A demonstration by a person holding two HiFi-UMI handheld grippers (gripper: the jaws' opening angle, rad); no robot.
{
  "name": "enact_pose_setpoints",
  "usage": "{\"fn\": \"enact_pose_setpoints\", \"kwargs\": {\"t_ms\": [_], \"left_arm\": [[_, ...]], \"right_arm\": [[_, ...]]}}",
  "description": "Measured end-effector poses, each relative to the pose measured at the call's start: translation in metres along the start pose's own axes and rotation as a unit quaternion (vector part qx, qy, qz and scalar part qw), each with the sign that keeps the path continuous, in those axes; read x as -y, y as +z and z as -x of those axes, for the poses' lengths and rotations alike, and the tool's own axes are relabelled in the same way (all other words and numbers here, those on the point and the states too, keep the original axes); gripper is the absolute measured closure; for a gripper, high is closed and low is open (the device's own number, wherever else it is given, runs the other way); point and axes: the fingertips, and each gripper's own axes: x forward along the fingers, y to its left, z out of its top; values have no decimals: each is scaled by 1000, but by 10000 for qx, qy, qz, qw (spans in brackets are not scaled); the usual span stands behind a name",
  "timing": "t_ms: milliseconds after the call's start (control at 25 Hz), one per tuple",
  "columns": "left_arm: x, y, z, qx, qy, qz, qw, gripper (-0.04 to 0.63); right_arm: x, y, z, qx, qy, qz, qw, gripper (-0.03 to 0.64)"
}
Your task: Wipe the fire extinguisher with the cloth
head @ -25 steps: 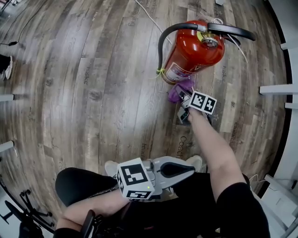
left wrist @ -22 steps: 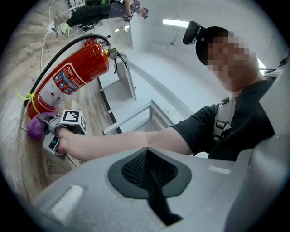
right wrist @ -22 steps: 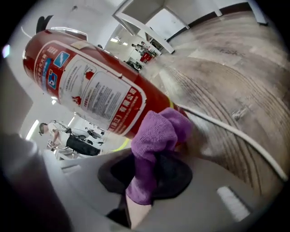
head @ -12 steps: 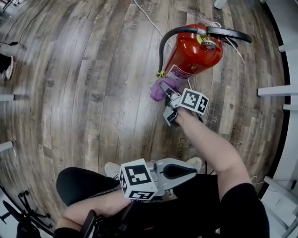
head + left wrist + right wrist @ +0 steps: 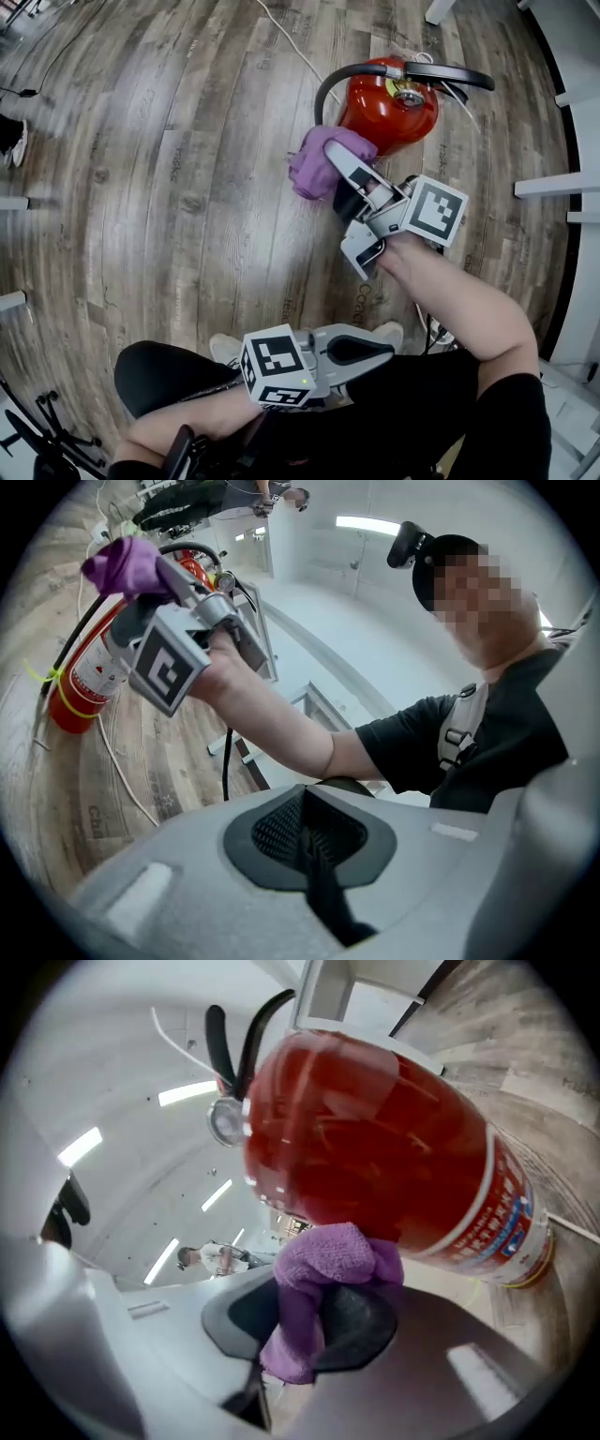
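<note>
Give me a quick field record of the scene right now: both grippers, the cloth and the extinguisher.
right gripper: jaws shut on the purple cloth
cloth position: bunched at the jaw tips, against the side of the red cylinder; contact looks likely
fire extinguisher: standing on the wooden floor, black hose and handle on top
left gripper: jaws together, nothing between them, held low near the person's lap, away from the extinguisher
</note>
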Motion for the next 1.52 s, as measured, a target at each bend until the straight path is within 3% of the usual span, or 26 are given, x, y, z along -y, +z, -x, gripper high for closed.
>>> {"fn": "enact_pose_setpoints", "kwargs": {"t_ms": [160,320,440,600,760,920,1080,1320,1400,1520], "left_arm": [[-1,-2,-2,-34,5,-10,10000,595],[-7,-4,-2,-60,65,-38,10000,595],[-7,-8,-8,-62,52,12,10000,595],[-4,-18,-11,-25,75,348,9994,595],[19,-13,-27,37,-245,632,9977,595],[72,-11,-33,12,-369,924,9950,595],[144,-2,-15,54,-246,1335,9907,595],[262,55,12,273,-45,1969,9800,595],[300,86,15,405,-80,2003,9789,595],[352,144,21,440,-173,1700,9843,595]], "right_arm": [[-48,17,0,101,695,59,9975,532],[-79,31,6,159,1289,534,9901,532],[-89,39,18,150,1487,642,9867,532],[-107,43,46,94,1612,948,9823,531],[-137,68,70,140,1747,1244,9766,531],[-173,83,93,149,1754,1006,9792,529],[-218,87,109,165,1520,754,9854,529],[-318,68,132,-244,1131,452,9923,529],[-356,59,143,-432,990,350,9935,529],[-411,57,161,-484,700,245,9961,529]]}}
